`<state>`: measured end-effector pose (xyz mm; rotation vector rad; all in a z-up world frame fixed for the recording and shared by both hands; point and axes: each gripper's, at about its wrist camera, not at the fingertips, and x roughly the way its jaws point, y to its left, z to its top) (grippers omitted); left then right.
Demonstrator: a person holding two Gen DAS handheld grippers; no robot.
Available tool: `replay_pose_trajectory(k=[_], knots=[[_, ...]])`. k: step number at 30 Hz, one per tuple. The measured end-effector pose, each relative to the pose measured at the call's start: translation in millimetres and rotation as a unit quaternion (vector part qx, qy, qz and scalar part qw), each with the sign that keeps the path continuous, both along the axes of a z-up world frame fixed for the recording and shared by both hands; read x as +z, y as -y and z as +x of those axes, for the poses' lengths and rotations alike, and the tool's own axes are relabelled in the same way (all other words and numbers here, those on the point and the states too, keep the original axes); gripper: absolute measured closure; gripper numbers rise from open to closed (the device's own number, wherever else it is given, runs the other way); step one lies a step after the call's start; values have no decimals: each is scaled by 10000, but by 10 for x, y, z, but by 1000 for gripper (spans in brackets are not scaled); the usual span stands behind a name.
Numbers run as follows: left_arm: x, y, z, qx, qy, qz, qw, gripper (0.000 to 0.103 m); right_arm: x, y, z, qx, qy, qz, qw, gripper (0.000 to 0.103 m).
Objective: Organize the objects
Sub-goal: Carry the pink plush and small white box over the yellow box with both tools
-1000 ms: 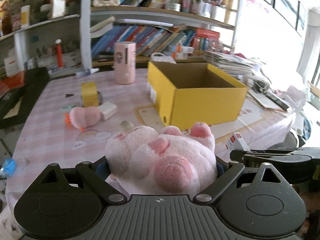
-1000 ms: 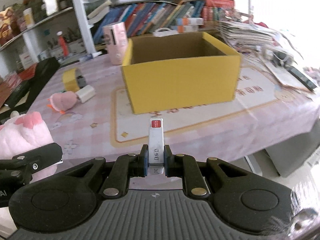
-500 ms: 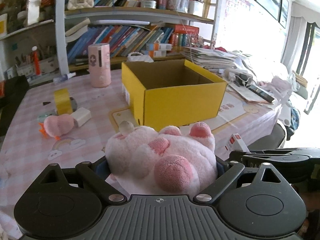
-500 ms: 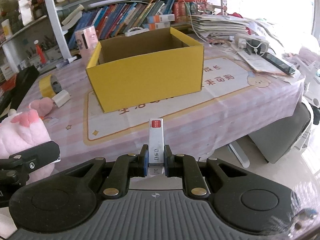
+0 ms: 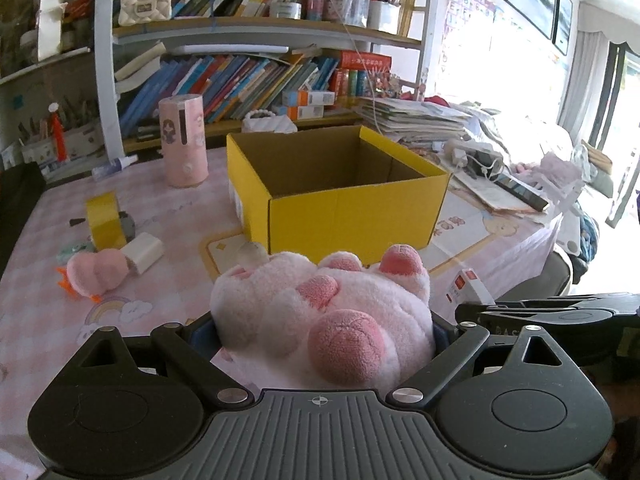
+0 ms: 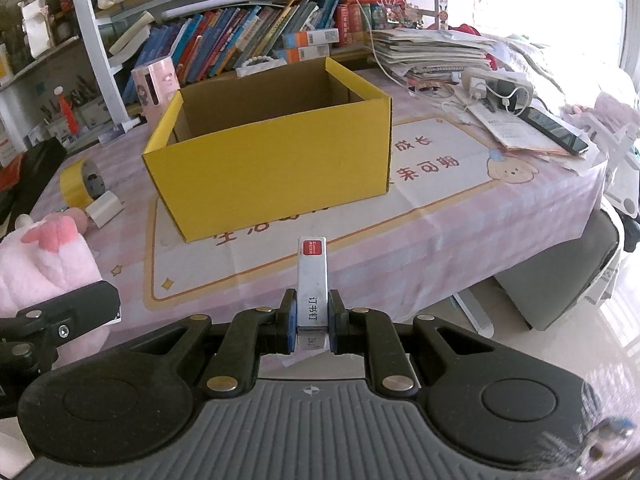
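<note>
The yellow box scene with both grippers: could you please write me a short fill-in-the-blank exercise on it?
1. The left gripper is shut on a pink ____ paw.
2. The right gripper has its fingers shut on a small staple box with a ____ label at its far end.
3. The yellow box on the table is open at the top, and the part of its inside in view is ____.
4. The yellow tape roll lies to the ____ of the yellow box in both views.

Missing words: plush; red; empty; left
</note>
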<state>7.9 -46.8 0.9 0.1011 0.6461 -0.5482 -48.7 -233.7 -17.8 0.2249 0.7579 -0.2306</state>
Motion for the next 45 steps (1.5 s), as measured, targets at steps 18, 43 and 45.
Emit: replay_pose_trajectory(k=[18,43,45], knots=[[45,342,267,-26,210,-130,9997,7,10,377,376,81,-31,-37,10000,89],[293,769,1019,631,753,-171,9950,7,444,840,1386,902,1019,-450,9897,89],[296,789,1082,683,752,-156,9947,7,463,857,1477,981,1072,-476,9882,89]])
